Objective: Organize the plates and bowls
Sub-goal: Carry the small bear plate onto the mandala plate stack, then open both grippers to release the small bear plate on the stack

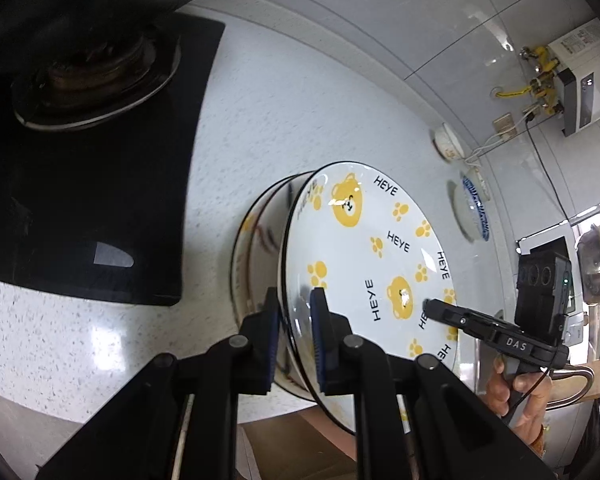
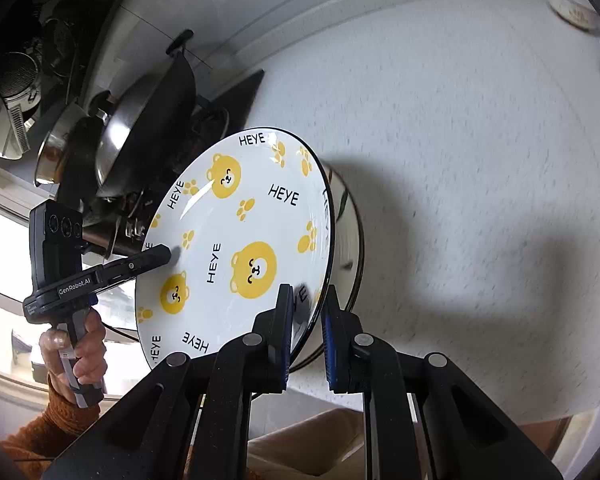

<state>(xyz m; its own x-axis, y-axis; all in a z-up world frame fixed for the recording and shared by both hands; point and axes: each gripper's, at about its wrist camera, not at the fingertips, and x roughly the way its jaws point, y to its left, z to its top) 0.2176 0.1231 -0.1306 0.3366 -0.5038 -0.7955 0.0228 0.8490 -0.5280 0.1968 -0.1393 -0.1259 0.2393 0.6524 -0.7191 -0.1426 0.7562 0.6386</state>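
Both grippers pinch opposite rim edges of the glossy round bear plate (image 1: 364, 256), stacked on a bowl (image 1: 260, 240): left gripper (image 1: 296, 332) and right gripper (image 2: 306, 340), jaws nearly closed on the rim. The stack hangs tilted over the speckled counter (image 2: 480, 160), lots of bare room beside the black stove (image 1: 100, 200).

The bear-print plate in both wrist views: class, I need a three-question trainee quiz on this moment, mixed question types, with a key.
1. True or false: only one gripper holds the white round bear-print plate.
2. What lies directly beneath that plate? A) white bowl with dark rim B) steel wok C) cutting board
3. Fill in: the word printed repeatedly on the plate is ____.

Key: 1 false, the left gripper and right gripper each clamp its rim from opposite sides; 2 A; 3 HEYE.
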